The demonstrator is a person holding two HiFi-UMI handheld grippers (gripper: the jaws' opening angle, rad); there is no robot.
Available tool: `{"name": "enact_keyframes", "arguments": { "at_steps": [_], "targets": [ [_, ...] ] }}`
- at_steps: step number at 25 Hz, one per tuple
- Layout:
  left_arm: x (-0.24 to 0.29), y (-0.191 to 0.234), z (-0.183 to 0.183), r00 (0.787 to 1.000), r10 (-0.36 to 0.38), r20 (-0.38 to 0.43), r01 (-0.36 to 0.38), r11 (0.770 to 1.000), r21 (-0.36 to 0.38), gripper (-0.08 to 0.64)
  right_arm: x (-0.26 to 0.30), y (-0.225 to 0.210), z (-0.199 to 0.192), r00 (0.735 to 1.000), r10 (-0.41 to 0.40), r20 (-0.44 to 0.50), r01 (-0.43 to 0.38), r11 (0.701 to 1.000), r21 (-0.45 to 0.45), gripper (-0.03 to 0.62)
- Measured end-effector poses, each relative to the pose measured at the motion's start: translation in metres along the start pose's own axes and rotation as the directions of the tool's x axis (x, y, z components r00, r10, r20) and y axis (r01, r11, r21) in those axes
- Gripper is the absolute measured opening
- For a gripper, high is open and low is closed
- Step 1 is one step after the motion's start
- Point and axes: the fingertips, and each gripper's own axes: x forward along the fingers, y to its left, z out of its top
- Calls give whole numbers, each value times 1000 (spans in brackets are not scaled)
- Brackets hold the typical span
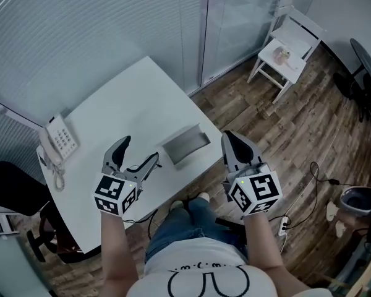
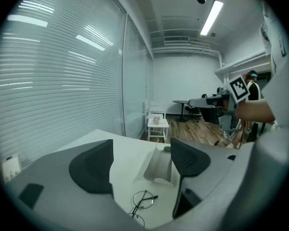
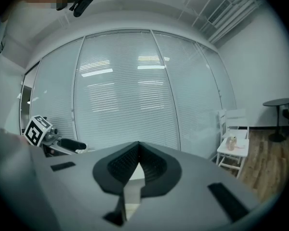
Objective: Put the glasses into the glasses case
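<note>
The thin round-rimmed glasses [image 2: 143, 201] lie on the white table [image 1: 136, 98], low between the jaws of my left gripper [image 2: 140, 162] and not touched by them. That left gripper [image 1: 140, 148] stands open over the table's near part. Just beyond it the grey glasses case [image 1: 184, 145] lies open, seen in the left gripper view as a pale trough [image 2: 159, 165]. My right gripper [image 1: 227, 136] is shut with nothing in it, held off the table's right edge beside the case; in its own view the jaws [image 3: 138, 150] meet tip to tip.
A white telephone [image 1: 59, 140] sits at the table's left corner. A black chair [image 1: 12, 184] stands left of the table, a white chair [image 1: 287, 48] farther off on the wooden floor. Cables and a power strip [image 1: 284, 221] lie at right.
</note>
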Motion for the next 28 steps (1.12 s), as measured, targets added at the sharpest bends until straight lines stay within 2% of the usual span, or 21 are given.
{"name": "enact_keyframes", "arguments": {
  "at_steps": [2, 4, 7, 10, 12, 13, 15, 16, 23, 28],
  "targets": [
    [2, 0, -20, 997, -59, -59, 59, 998, 3, 362, 4, 6, -9, 1000, -3, -21, 4, 1000, 28, 11],
    [3, 1, -46, 983, -117, -140, 119, 993, 6, 362, 7, 14, -19, 999, -5, -48, 8, 998, 61, 11],
    [3, 1, -85, 946, -184, -265, 196, 980, 19, 362, 7, 23, -33, 996, -12, -91, 19, 997, 80, 11],
    [5, 7, -113, 910, -233, -342, 257, 966, 26, 360, 6, 30, -46, 991, -29, -128, 38, 996, 75, 11],
    [8, 11, -126, 895, -259, -364, 287, 957, 26, 351, 5, 35, -56, 987, -38, -154, 50, 996, 73, 11],
    [9, 15, -132, 893, -257, -370, 289, 957, 32, 316, 4, 38, -60, 985, -42, -167, 55, 996, 73, 11],
    [13, 22, -142, 891, -245, -383, 282, 958, 44, 159, 2, 43, -68, 981, -48, -189, 62, 996, 71, 11],
    [14, 24, -147, 885, -251, -392, 290, 956, 41, 144, 2, 46, -70, 979, -50, -198, 65, 996, 68, 11],
    [21, 19, -174, 820, -354, -450, 385, 922, -23, 129, 1, 55, -79, 970, -73, -233, 82, 996, 30, 11],
    [23, 18, -182, 806, -379, -454, 396, 916, -61, 114, -2, 56, -83, 965, -87, -247, 94, 995, 20, 11]
  ]
}}
